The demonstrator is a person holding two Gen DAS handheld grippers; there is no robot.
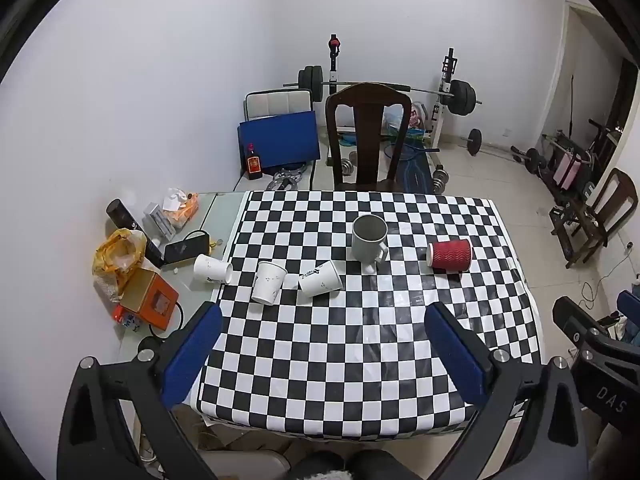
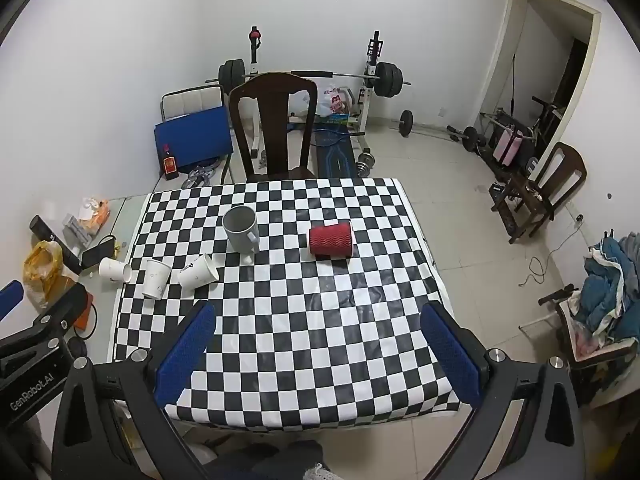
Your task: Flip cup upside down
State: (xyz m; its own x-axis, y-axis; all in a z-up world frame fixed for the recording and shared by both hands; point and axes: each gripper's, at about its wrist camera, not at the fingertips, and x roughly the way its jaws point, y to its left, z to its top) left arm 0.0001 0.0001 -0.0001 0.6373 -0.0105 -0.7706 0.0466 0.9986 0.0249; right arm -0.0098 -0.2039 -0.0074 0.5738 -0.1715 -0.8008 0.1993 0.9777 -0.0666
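A grey mug [image 1: 369, 240] stands upright, mouth up, on the checkered table [image 1: 360, 340]; it also shows in the right wrist view [image 2: 241, 229]. A red ribbed paper cup [image 1: 450, 255] lies on its side to the mug's right, also in the right wrist view [image 2: 331, 239]. Three white paper cups lie left of the mug: one [image 1: 212, 269], a second [image 1: 269, 282], a third [image 1: 320, 278]. My left gripper [image 1: 322, 320] is open and empty, above the table's near part. My right gripper [image 2: 318, 318] is open and empty, likewise held back from the cups.
A dark wooden chair [image 1: 367, 136] stands at the table's far side. Clutter sits on the glass strip at the left: an orange box [image 1: 150, 298], a yellow bag [image 1: 116, 256], a tissue pack [image 1: 180, 206]. Weights and a barbell rack [image 1: 448, 92] stand behind.
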